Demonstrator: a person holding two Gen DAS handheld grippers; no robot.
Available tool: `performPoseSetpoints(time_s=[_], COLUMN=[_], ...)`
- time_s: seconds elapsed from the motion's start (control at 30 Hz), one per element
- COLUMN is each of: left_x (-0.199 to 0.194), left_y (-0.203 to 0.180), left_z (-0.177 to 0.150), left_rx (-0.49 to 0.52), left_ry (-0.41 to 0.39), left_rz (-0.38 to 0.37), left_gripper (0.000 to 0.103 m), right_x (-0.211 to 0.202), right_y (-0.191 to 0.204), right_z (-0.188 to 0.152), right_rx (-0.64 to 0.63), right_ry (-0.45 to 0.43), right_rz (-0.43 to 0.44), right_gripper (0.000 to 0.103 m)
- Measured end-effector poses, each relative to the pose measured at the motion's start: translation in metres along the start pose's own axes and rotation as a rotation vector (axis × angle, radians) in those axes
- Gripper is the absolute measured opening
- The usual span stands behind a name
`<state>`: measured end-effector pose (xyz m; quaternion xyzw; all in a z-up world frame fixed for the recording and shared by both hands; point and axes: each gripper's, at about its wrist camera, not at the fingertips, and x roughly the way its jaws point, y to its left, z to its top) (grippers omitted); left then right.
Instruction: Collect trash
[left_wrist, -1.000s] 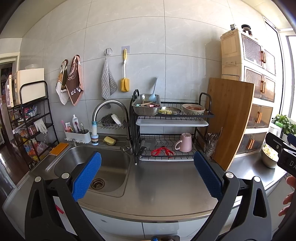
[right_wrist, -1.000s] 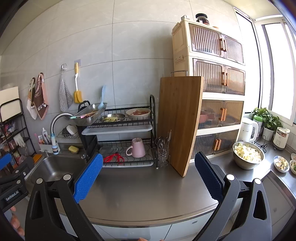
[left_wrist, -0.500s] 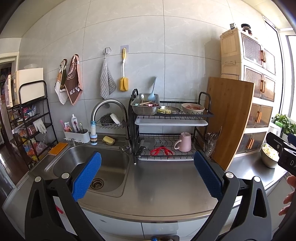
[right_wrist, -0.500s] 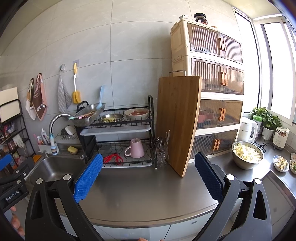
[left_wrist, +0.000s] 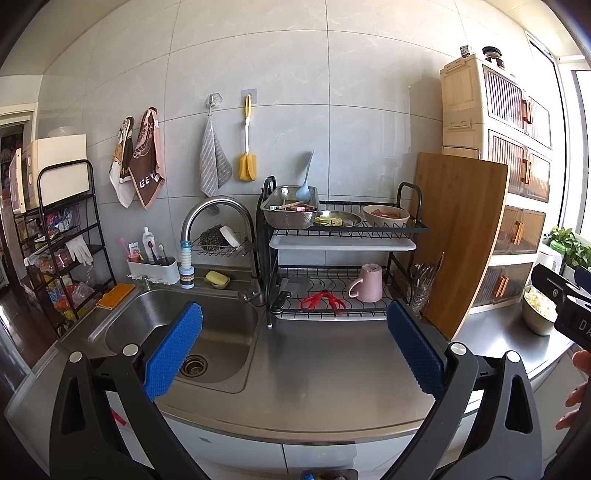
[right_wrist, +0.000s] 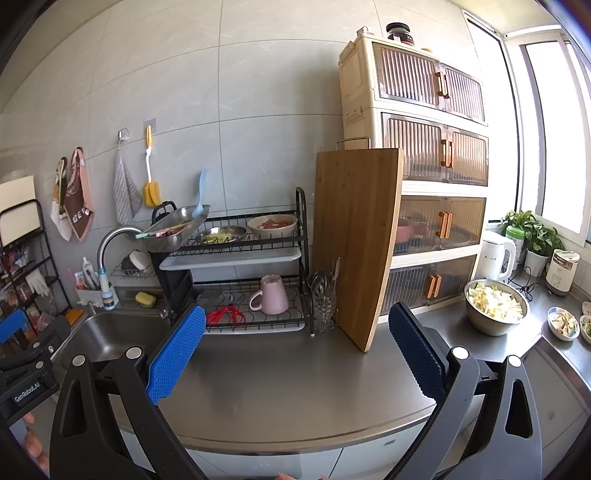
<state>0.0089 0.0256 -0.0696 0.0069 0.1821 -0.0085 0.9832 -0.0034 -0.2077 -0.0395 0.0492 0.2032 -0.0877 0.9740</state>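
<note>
I hold my left tool (left_wrist: 293, 347) over the steel worktop (left_wrist: 325, 373), its blue pads (left_wrist: 173, 349) spread wide apart with nothing between them. My right tool (right_wrist: 295, 349) hangs the same way, jaws wide and empty, above the worktop in the lower middle of the right wrist frame. No trash is plain to me in either view, so I cannot tell where it lies. In the left wrist view the sink (left_wrist: 221, 332) sits at lower left. The dish rack (left_wrist: 340, 266) stands at centre, with a pink mug (left_wrist: 367, 283) and red scissors (left_wrist: 321, 300) on its lower tier. A wooden cutting board (right_wrist: 356, 243) leans upright just right of the rack. At the right of the right wrist frame a steel bowl (right_wrist: 495, 312) of chopped vegetables rests on the worktop.
</note>
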Motion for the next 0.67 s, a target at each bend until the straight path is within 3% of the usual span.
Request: performPoseSetpoints(time_s=[0.67], left_x=[-0.0036], left_y=[0.0015], left_z=[0.0011], left_rx=[-0.009], left_ry=[-0.005], left_rz=[-0.005], left_gripper=[0.095], right_x=[0.0010], right_y=[0.0067], right_z=[-0.0008], right_rx=[0.000], right_ry=[0.005], right_rz=[0.015], right_gripper=[0.100])
